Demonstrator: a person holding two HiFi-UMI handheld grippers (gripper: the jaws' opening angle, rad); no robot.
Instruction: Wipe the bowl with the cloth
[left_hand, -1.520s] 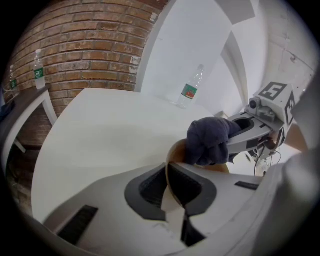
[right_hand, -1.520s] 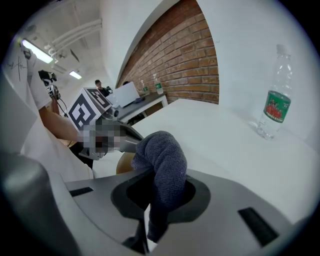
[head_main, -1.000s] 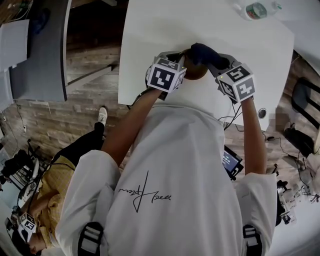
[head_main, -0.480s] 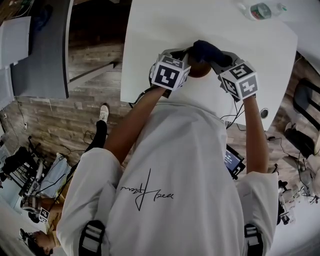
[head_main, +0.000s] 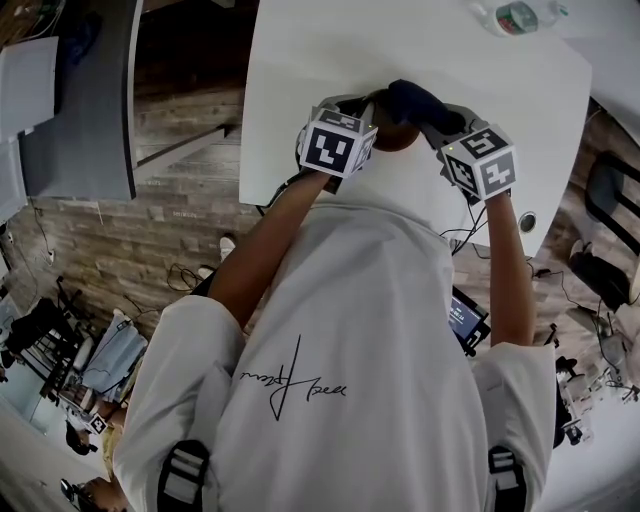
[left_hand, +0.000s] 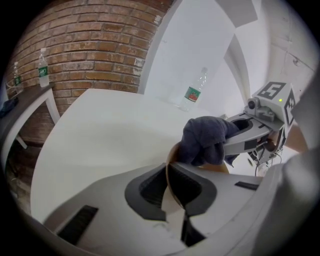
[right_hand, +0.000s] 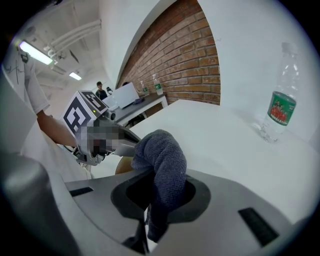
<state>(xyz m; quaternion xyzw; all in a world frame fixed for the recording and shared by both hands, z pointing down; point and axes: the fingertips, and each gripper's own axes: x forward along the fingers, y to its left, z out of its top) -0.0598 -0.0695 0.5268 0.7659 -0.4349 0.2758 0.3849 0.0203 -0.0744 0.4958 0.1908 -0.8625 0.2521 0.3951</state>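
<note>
A brown bowl (head_main: 396, 139) is held over the near part of the white table (head_main: 320, 60), between my two grippers. My left gripper (head_main: 360, 110) is shut on the bowl's thin rim (left_hand: 171, 167), which runs between its jaws. A dark blue cloth (head_main: 412, 100) is bunched over the bowl's top. My right gripper (head_main: 432, 118) is shut on that cloth (right_hand: 162, 162), whose lower end hangs down through the jaws. In the left gripper view the cloth (left_hand: 204, 140) rests on the bowl's edge, with the right gripper (left_hand: 250, 135) behind it. The right gripper view shows the bowl (right_hand: 124, 165) under the left gripper (right_hand: 100, 137).
A clear water bottle with a green label (head_main: 515, 20) lies or stands at the table's far right, also seen as the bottle (right_hand: 277, 107). A grey desk (head_main: 80, 100) stands to the left across a wooden floor. A brick wall (left_hand: 90, 45) and a side table with bottles (left_hand: 43, 72) are behind.
Both grippers, the bowl and the cloth have shifted slightly to the right and farther onto the table. Both grips are unchanged.
</note>
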